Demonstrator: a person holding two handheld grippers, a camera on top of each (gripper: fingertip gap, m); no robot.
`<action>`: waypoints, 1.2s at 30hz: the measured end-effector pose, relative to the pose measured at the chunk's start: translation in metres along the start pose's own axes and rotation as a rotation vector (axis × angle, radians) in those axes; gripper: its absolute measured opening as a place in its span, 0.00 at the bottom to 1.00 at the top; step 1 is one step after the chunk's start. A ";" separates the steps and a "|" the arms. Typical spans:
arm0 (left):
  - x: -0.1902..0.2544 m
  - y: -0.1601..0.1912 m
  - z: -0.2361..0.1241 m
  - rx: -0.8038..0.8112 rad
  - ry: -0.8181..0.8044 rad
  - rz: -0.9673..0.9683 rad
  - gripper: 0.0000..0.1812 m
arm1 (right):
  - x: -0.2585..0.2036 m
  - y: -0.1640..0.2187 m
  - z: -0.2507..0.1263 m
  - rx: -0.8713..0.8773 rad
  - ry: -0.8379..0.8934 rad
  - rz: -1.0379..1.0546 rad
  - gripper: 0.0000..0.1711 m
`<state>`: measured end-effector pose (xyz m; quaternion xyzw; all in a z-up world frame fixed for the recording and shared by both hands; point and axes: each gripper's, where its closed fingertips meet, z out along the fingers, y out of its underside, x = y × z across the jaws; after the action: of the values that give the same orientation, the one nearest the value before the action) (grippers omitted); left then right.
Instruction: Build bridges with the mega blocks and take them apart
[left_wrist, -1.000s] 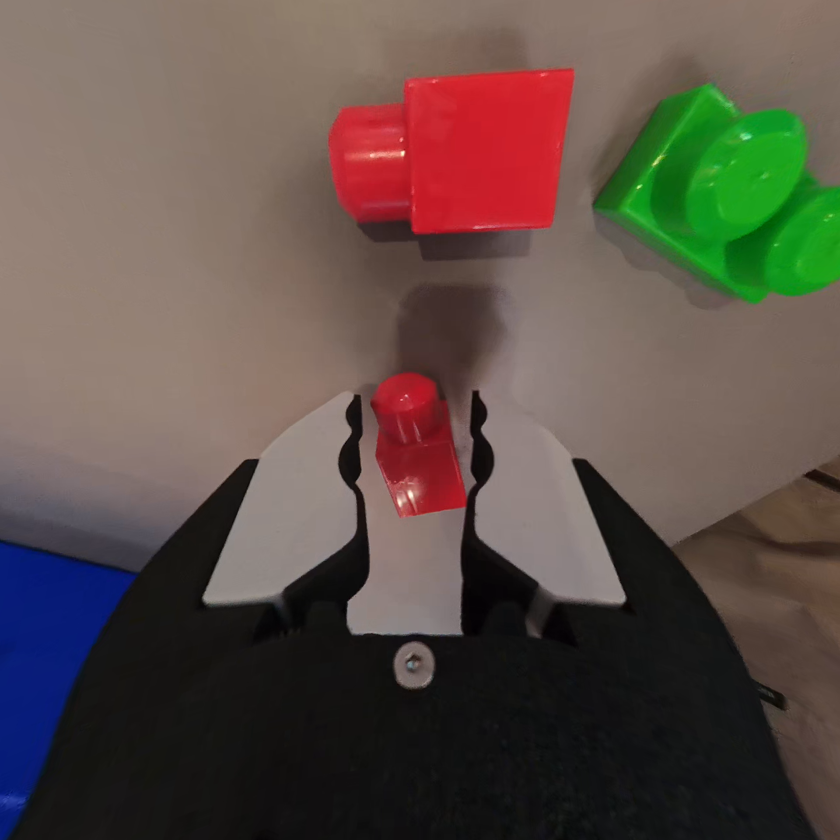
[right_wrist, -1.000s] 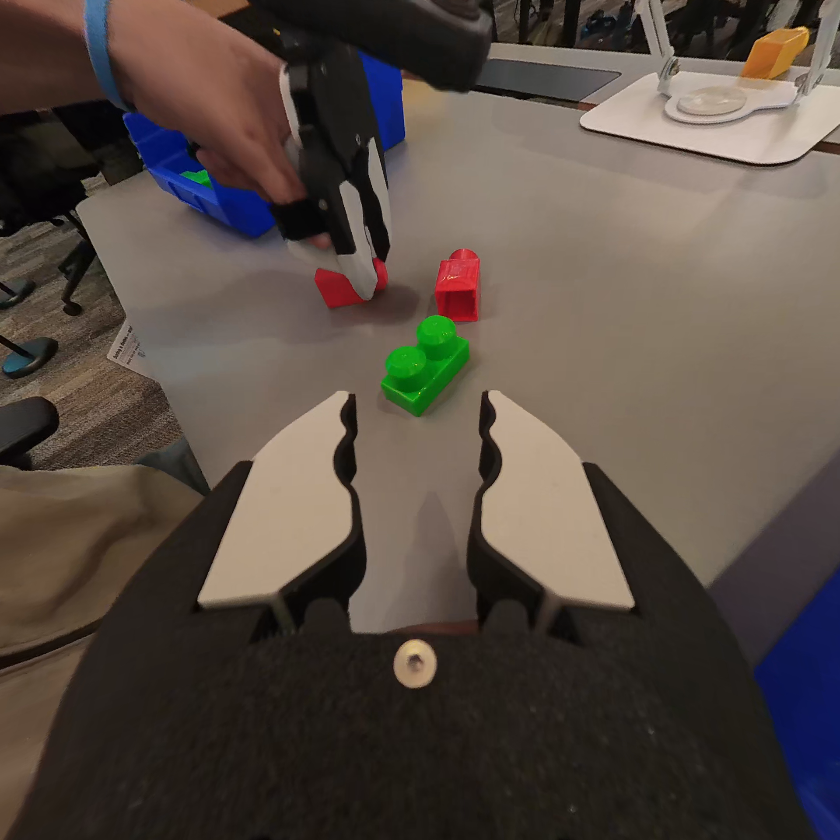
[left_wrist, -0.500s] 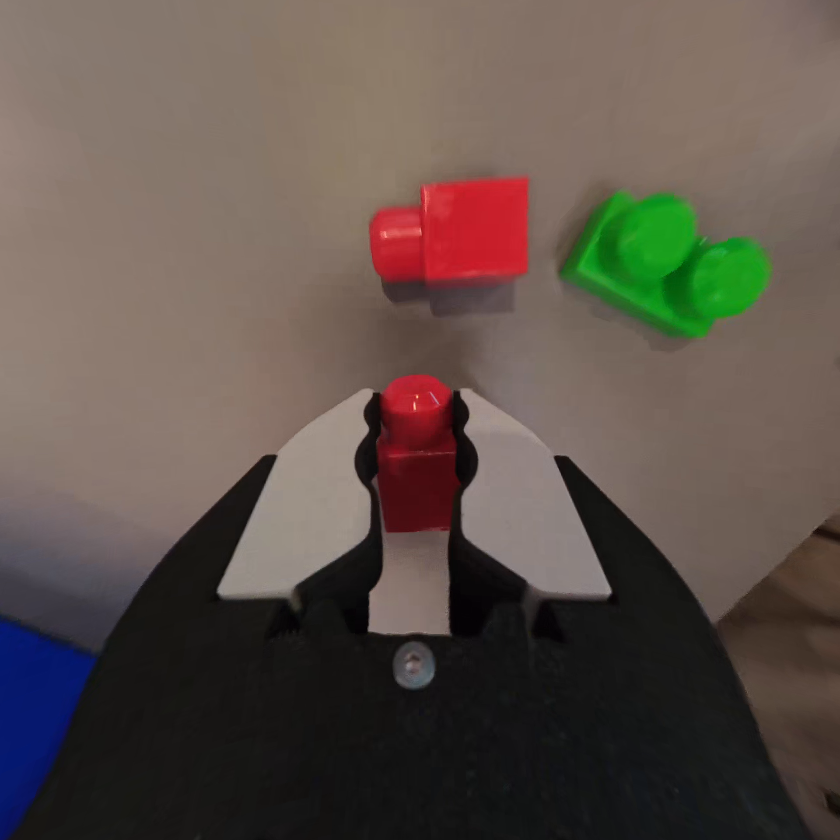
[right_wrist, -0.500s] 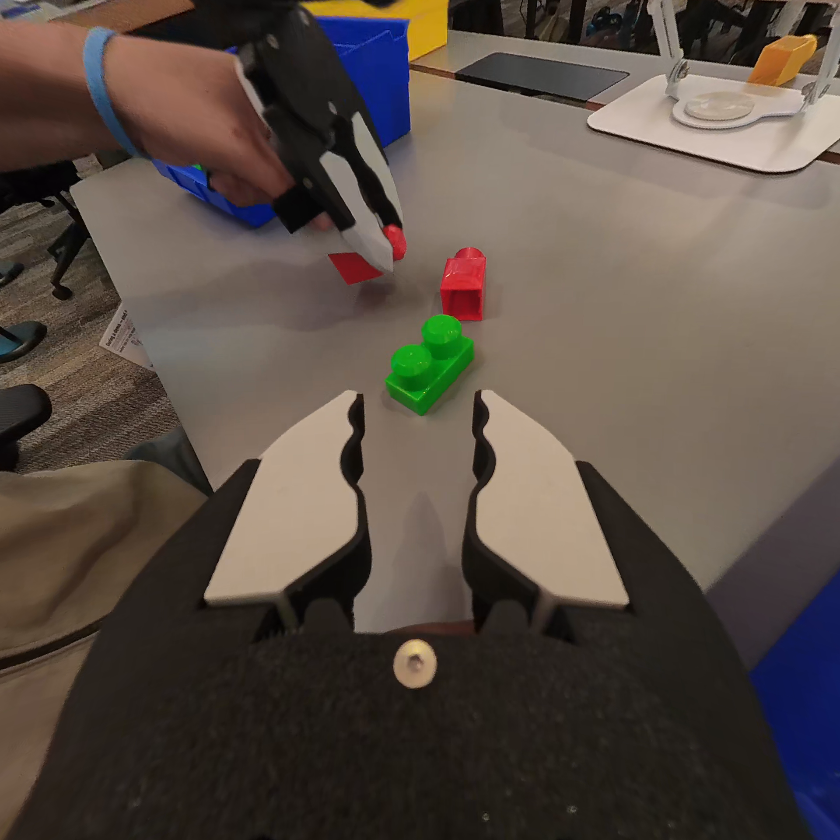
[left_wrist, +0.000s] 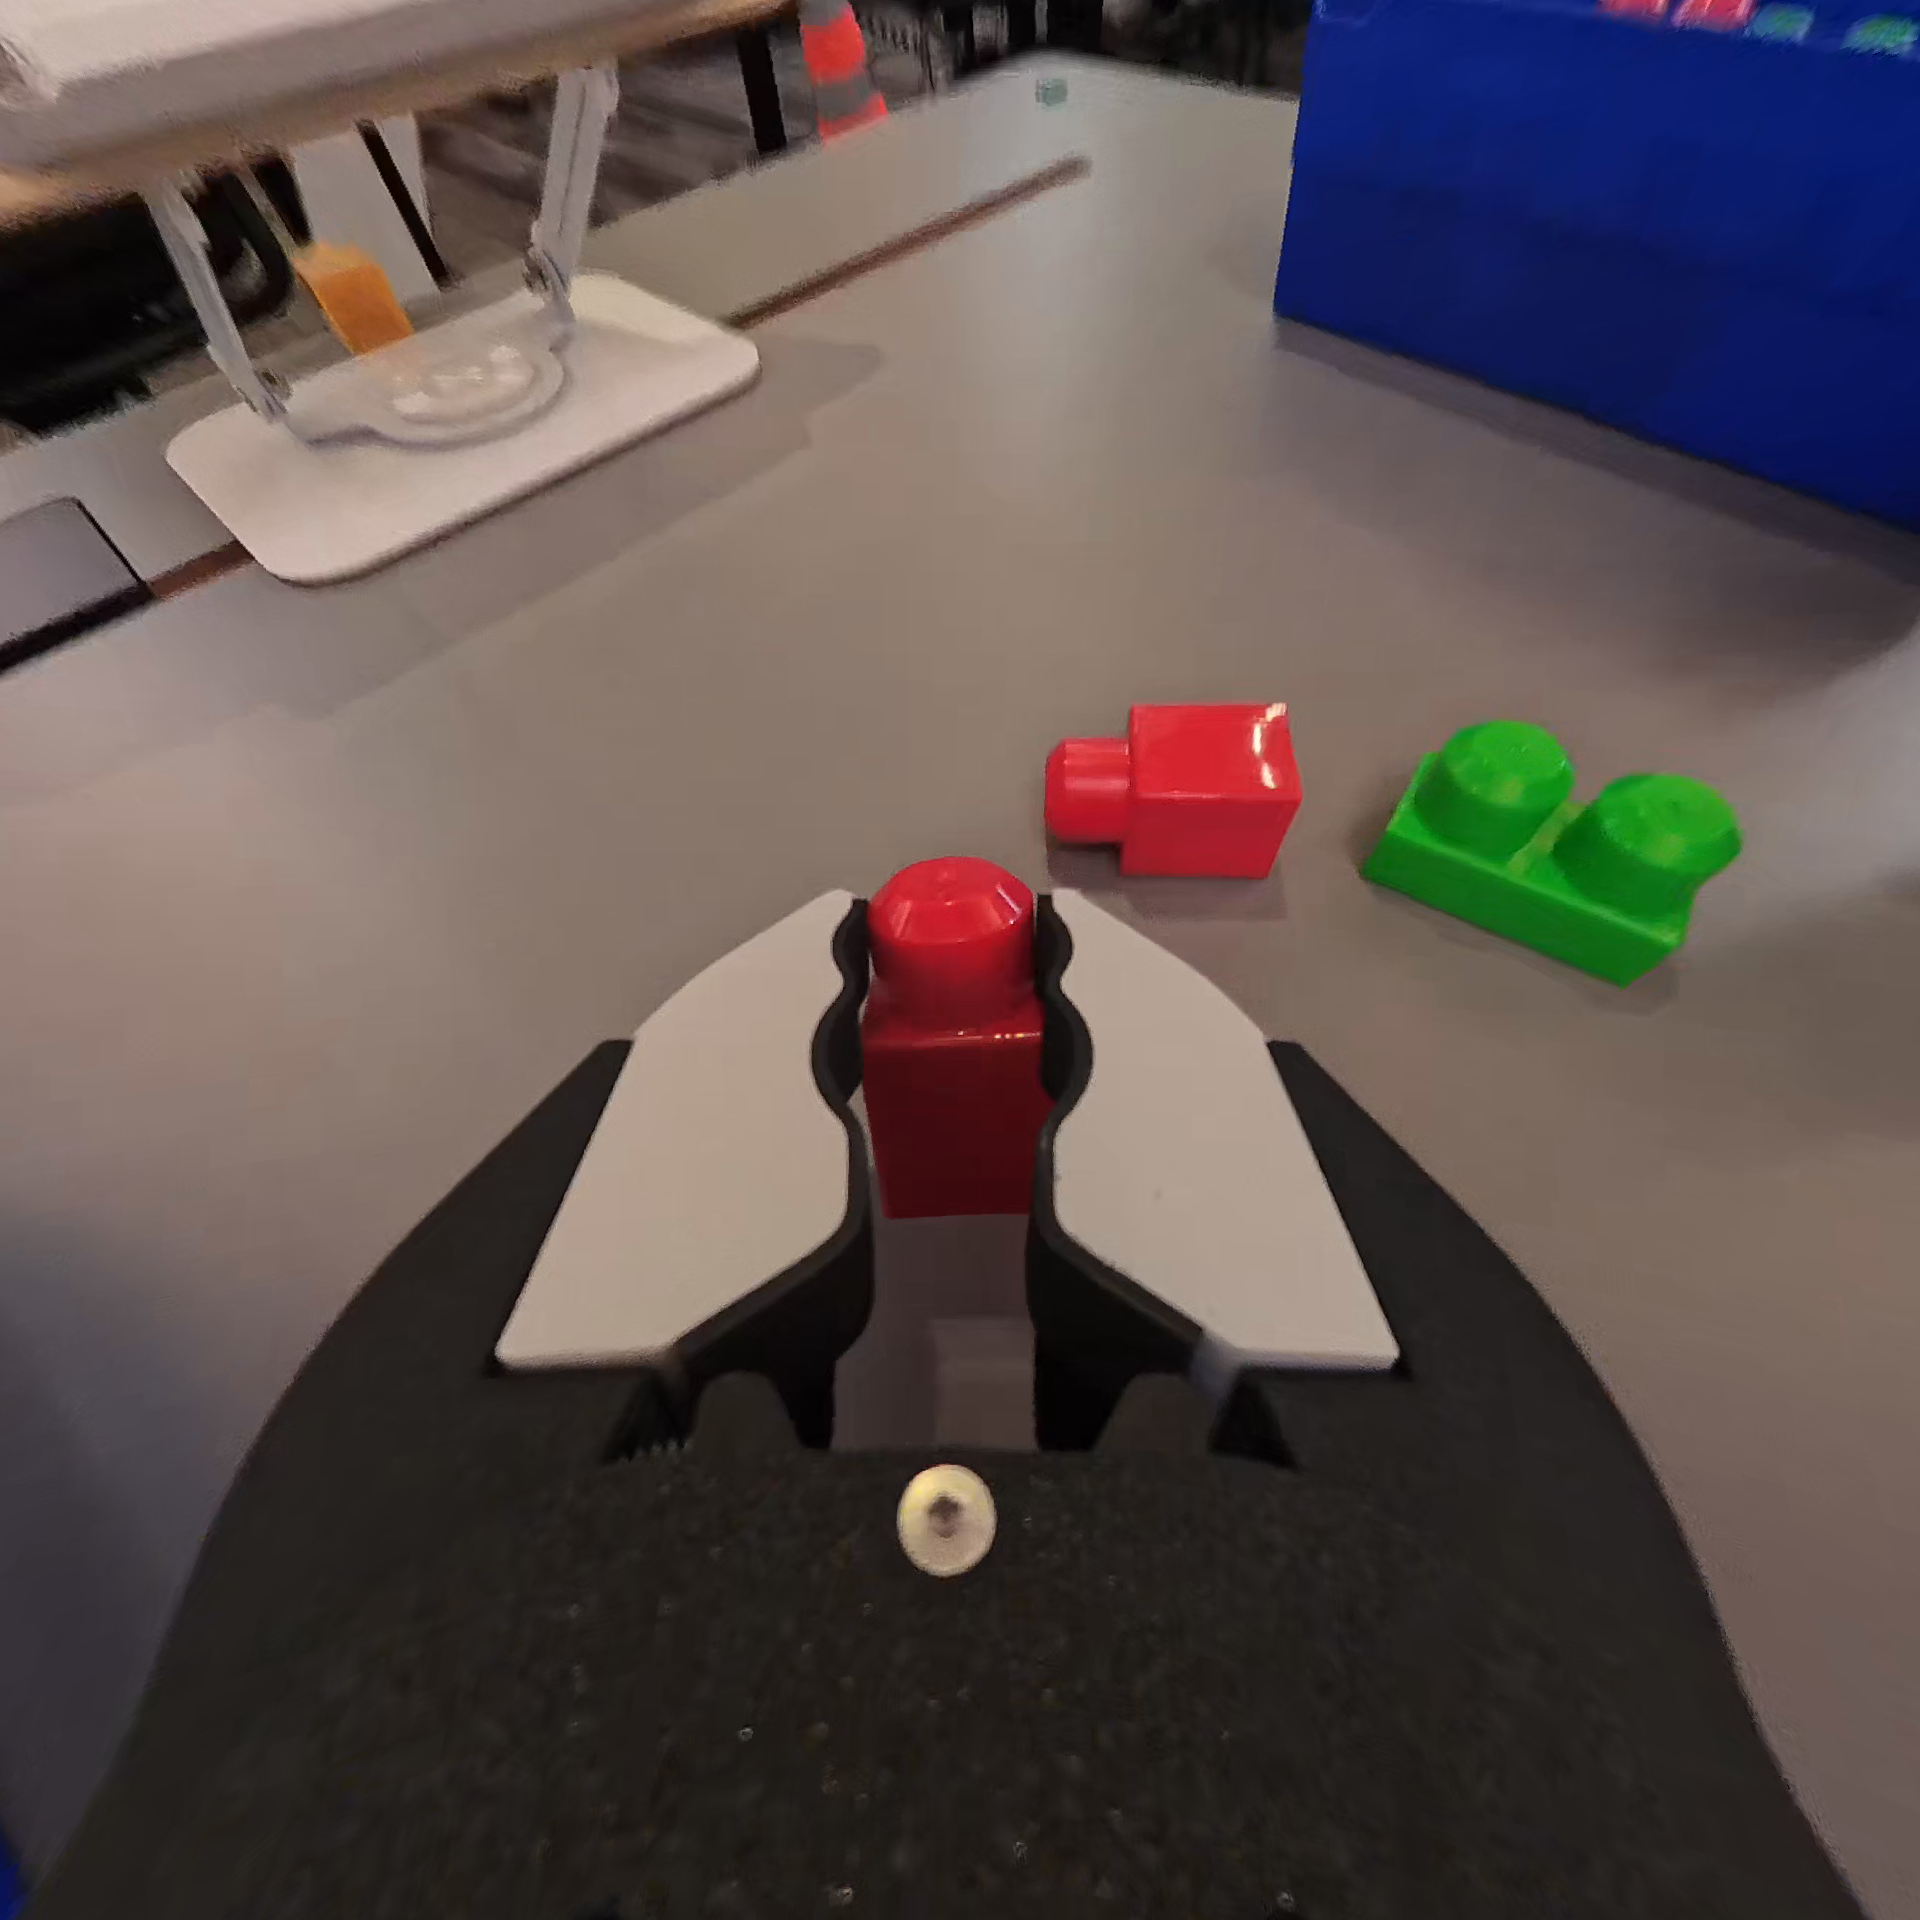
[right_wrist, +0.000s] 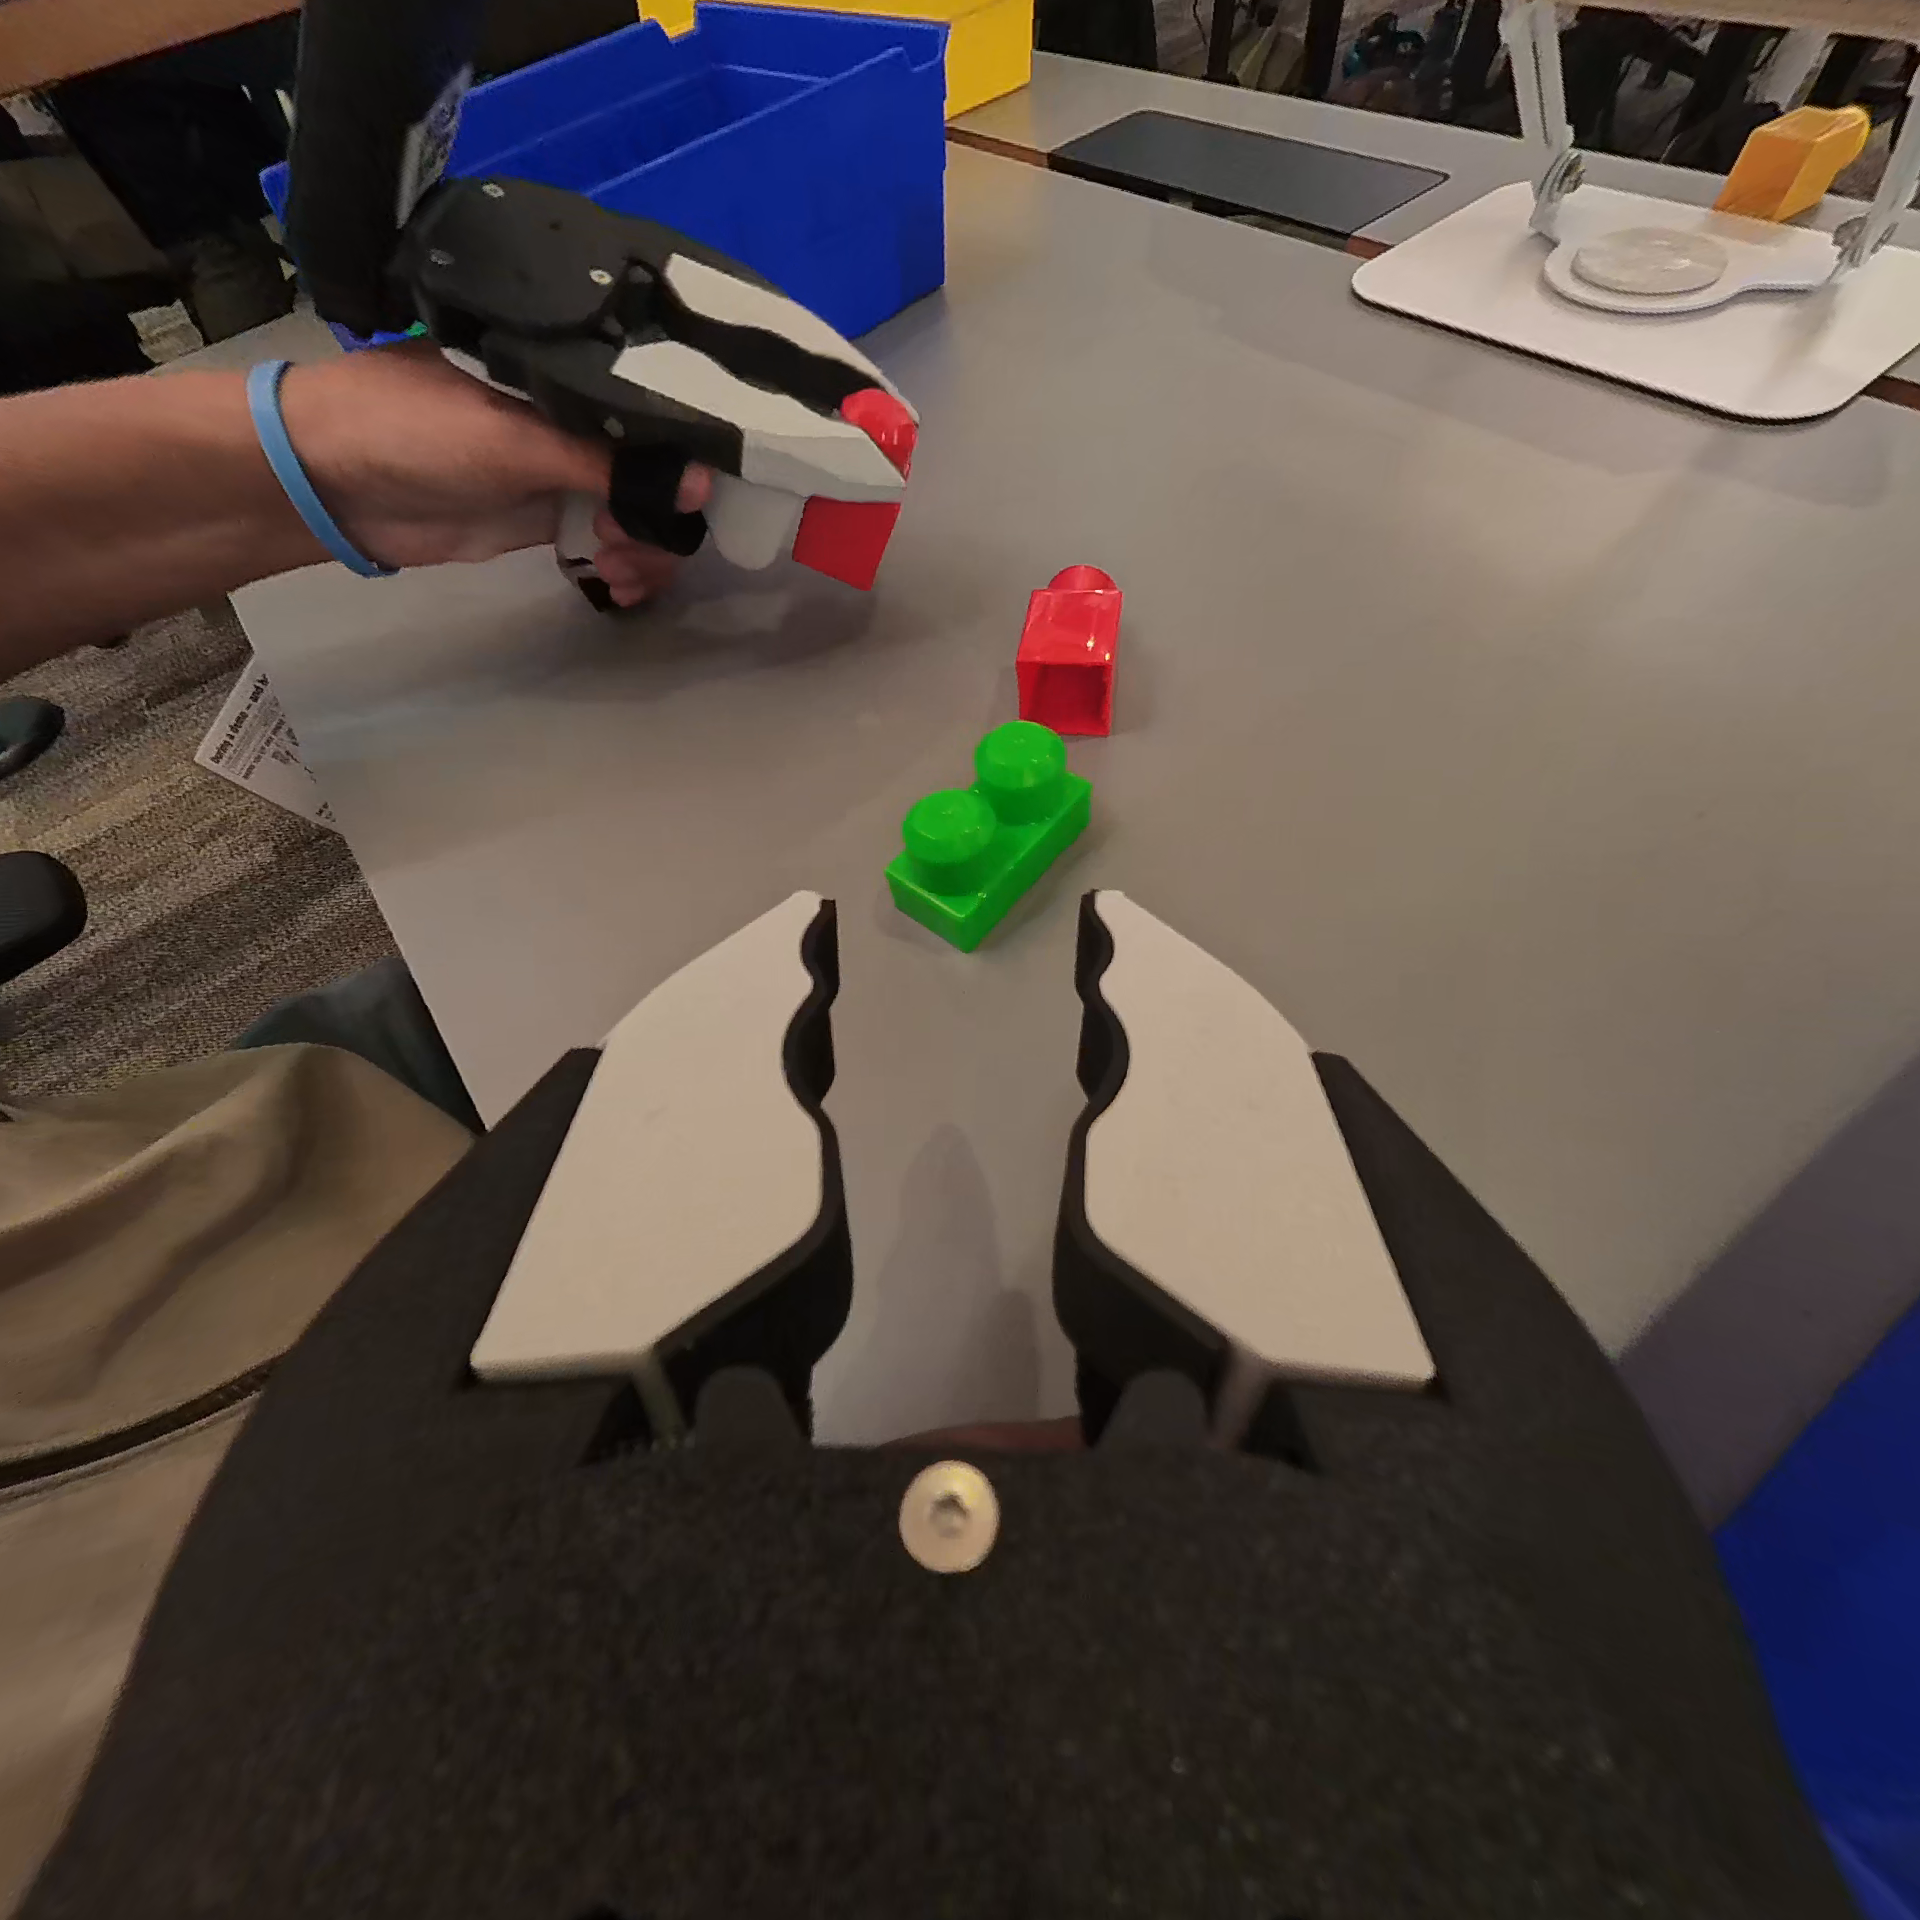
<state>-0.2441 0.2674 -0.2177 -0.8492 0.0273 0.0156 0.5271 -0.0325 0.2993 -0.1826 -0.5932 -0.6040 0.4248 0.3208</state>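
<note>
Grey matte table (right_wrist: 1455, 727): glossy red 1-stud block (left_wrist: 951, 1039) clamped in L gripper (left_wrist: 948, 925), off the surface; 2nd red block (left_wrist: 1184, 790) on its side at 1 o'clock, w/ green 2-stud block (left_wrist: 1538, 862) beside; R gripper (right_wrist: 956, 925) apart, empty.

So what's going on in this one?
A person works with a handheld gripper in each hand. The left gripper is shut on a small red block, lifted clear of the grey table. The right gripper is open and empty, near the green block. Another red block lies on its side beside the green one.
</note>
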 end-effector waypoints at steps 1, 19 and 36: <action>0.001 0.004 0.002 -0.035 0.015 -0.008 0.17 | -0.001 0.000 0.000 -0.002 0.000 -0.002 0.26; 0.017 0.015 0.007 -0.117 0.094 -0.010 0.25 | 0.000 -0.001 -0.003 -0.003 0.002 -0.009 0.25; 0.079 -0.009 -0.084 0.234 -0.181 -0.370 0.40 | 0.018 0.001 0.000 0.028 0.115 -0.058 0.31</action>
<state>-0.1652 0.1936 -0.1771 -0.7680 -0.1746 -0.0085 0.6161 -0.0340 0.3167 -0.1857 -0.5944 -0.5955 0.3887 0.3755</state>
